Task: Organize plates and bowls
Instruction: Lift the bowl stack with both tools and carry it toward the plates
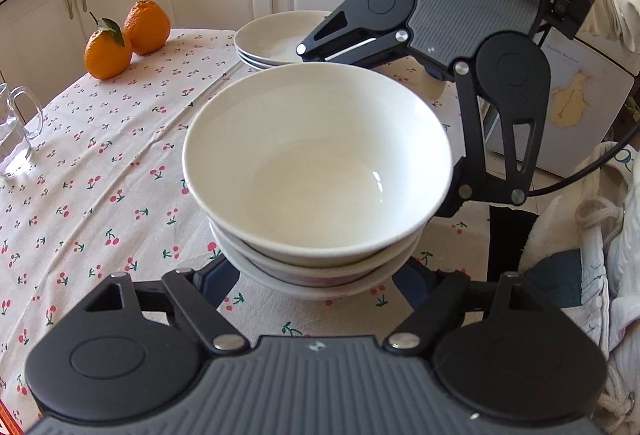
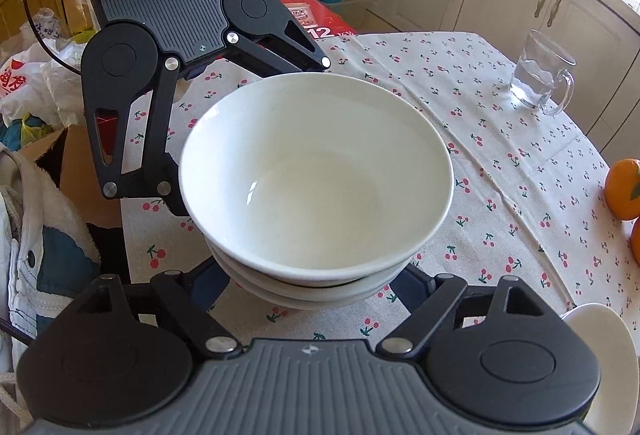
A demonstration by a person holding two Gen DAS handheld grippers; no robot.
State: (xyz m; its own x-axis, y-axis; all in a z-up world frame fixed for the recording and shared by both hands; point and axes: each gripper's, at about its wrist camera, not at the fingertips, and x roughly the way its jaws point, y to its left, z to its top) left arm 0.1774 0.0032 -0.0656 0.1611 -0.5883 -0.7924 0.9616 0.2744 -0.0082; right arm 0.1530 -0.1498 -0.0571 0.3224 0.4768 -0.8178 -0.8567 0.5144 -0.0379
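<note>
The stacked bowls [image 1: 318, 171] sit mid-table [image 1: 100, 171], with both grippers' fingers straddling the stack from opposite sides, spread; whether any pad touches is hidden. Best to close evenly below the rims, then lift level toward the plates [image 1: 276, 35].

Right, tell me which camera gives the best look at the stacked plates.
The left wrist view. There the stack of plates sits whole beyond the stacked bowls, though the right gripper covers its right edge. The right wrist view shows only a white rim at the lower right corner, probably the same plates.
</note>
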